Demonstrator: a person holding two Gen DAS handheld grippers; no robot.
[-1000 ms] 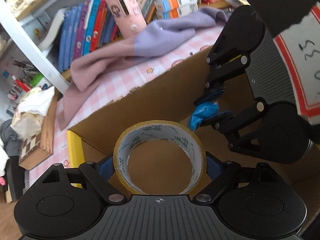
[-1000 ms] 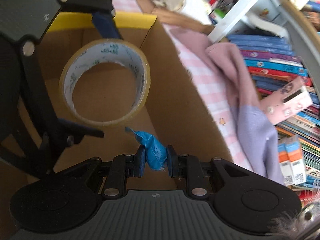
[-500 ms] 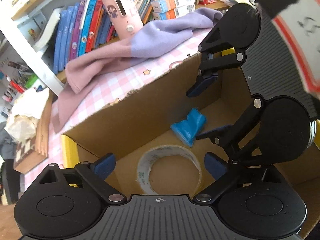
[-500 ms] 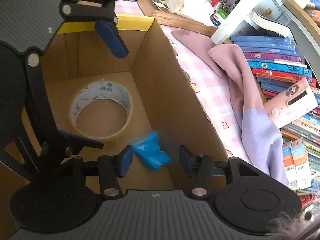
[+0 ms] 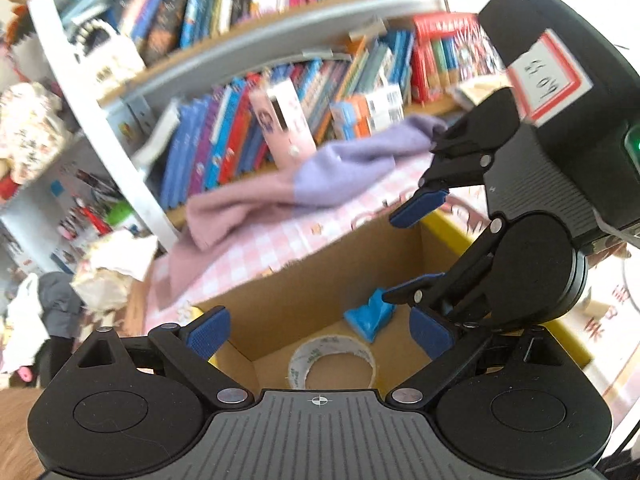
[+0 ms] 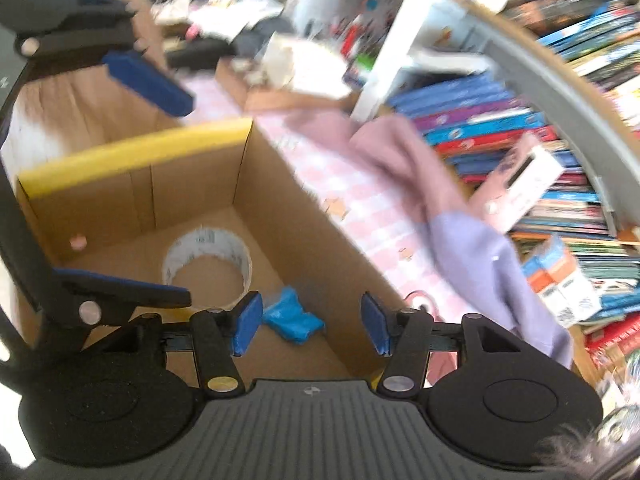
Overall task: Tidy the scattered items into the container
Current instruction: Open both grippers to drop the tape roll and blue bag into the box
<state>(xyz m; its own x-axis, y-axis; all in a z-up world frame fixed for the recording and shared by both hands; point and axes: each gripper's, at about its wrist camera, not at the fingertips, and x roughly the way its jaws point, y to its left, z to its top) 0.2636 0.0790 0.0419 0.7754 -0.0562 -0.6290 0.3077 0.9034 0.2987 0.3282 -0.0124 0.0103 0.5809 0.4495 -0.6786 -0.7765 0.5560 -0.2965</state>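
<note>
The left gripper (image 5: 318, 332) stands with its blue pads spread wide and nothing between them, poised above the open top of the cardboard box (image 6: 280, 216). The right gripper (image 6: 311, 322) is likewise splayed wide and empty, over the box's near corner, and each gripper shows at the edge of the other's view. Down on the box floor lies the roll of clear tape (image 6: 208, 264), flat on its side and close to the middle. Just beside it, toward the corner under the right gripper, sits the small blue crumpled item (image 6: 294, 318); whether it touches the tape I cannot tell. Both things rest free of either gripper, so the drop-off step looks finished and the hands seem to be in the clearing-away phase. Beyond the box's long wall spreads a pink checked cloth (image 5: 256, 248), with a pink and lilac garment (image 5: 304, 184) draped across it and running up against a shelf of books (image 5: 224, 148). A pink carton (image 5: 282, 124) leans on those books. The next move probably calls for lifting both grippers clear of the box walls and then looking over the cloth beside the box for any loose item left; no obvious small one shows here, and motion blur hides detail.
</note>
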